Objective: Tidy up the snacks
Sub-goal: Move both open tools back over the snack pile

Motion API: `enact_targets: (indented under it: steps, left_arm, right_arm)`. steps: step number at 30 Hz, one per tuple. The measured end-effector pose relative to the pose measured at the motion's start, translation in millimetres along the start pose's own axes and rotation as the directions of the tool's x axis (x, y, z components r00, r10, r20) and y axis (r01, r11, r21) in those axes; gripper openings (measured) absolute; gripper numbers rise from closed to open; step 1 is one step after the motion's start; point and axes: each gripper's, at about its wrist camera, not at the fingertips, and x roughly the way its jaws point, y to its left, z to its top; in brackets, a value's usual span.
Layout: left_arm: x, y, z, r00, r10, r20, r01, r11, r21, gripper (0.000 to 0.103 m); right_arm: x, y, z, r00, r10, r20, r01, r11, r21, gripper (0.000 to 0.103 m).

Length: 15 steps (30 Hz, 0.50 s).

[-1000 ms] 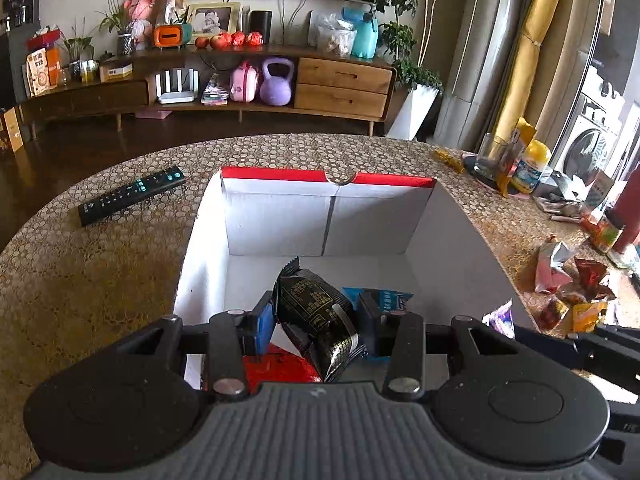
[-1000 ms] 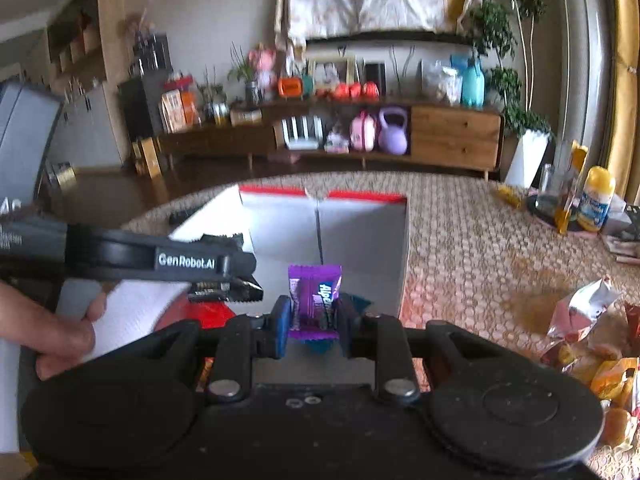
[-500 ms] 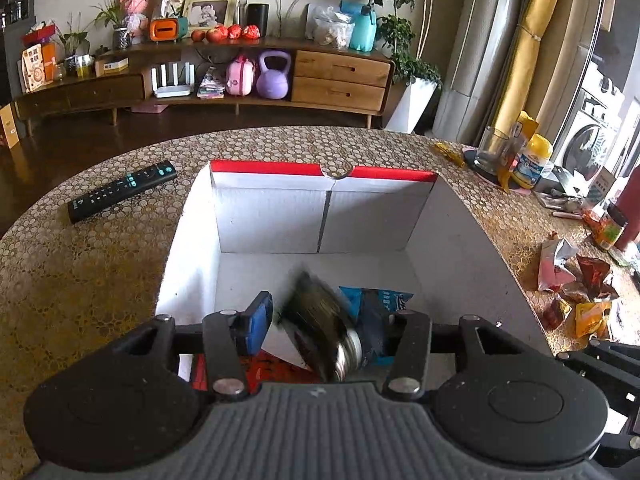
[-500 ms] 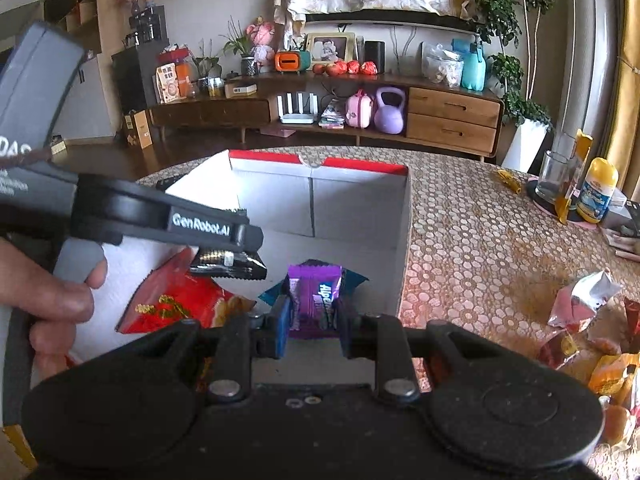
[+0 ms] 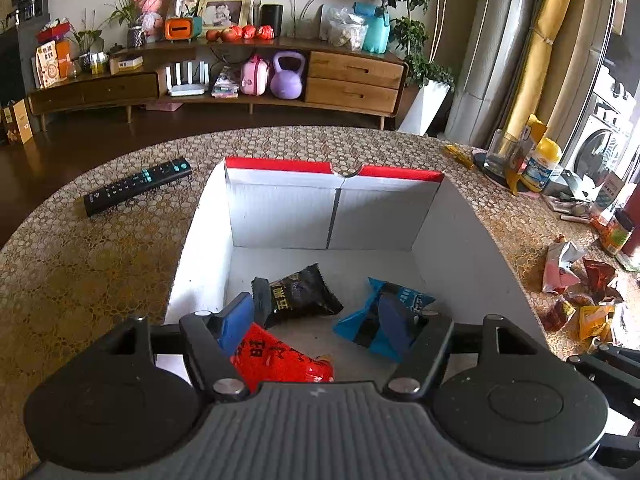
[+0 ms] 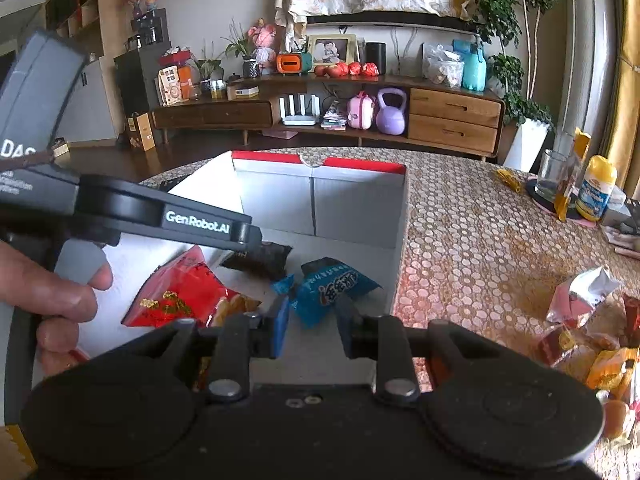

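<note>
A: Checking status: which step is in hand?

B: A deposit into the box (image 5: pixel 200 240), as judged from the layout. Both grippers hover over its near end. The left gripper (image 5: pixel 316 320) has its fingers spread wide and holds nothing. The right gripper (image 6: pixel 312 320) also stands with fingers apart and nothing between them.

A: Location of the snacks?

B: Three packets lie on the box floor. The black packet (image 5: pixel 298 294) sits toward the middle, the red packet (image 5: pixel 280 360) lies nearest the left gripper, and the blue packet (image 5: pixel 384 316) lies to the right, partly behind one left finger (image 5: pixel 394 326). From the right wrist view the same three show: red packet (image 6: pixel 180 292), black packet (image 6: pixel 260 260), blue packet (image 6: pixel 332 284). A purple packet cannot be located in either view.

A: What remains?

B: A pile of loose snacks (image 5: pixel 576 292) rests on the bench (image 5: pixel 80 280) to the right of the box, well apart from it. The task appears partly complete.

A: Requirement for the next move?

B: Probably lift either gripper clear of the box wall, carry it to the pile, and close on one packet only. The wrappers are thin and crinkled, so expect slip; grip near an end seal. The remote control (image 5: pixel 136 186) lies left of the box and is not part of the task.
</note>
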Motion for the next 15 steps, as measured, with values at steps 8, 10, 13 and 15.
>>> enact_targets:
  steps: [8, 10, 13, 15]
  left_arm:
    - [-30.4, -8.4, -2.9, 0.997, -0.01, 0.079, 0.01, 1.0, -0.009, 0.079]
    - [-36.9, -11.5, -2.7, 0.996, -0.01, 0.091, 0.011, 1.0, -0.012, 0.079]
    - [-48.8, -17.2, -4.7, 0.992, -0.015, 0.122, 0.017, 1.0, -0.013, 0.08]
    - [-55.6, -20.9, -7.0, 0.991, -0.03, 0.134, 0.031, 0.999, -0.008, 0.081]
  right_arm:
    - [-11.2, -5.4, -3.6, 1.0, 0.015, 0.013, -0.015, 1.0, 0.011, 0.029]
    - [-15.1, -7.0, -4.9, 1.0, 0.018, 0.025, -0.018, 1.0, 0.008, 0.031]
    - [-21.5, -9.5, -6.5, 0.999, 0.021, 0.047, -0.022, 1.0, 0.014, 0.032]
    - [-27.9, -12.5, -8.4, 0.997, 0.029, 0.065, -0.031, 0.999, 0.025, 0.032]
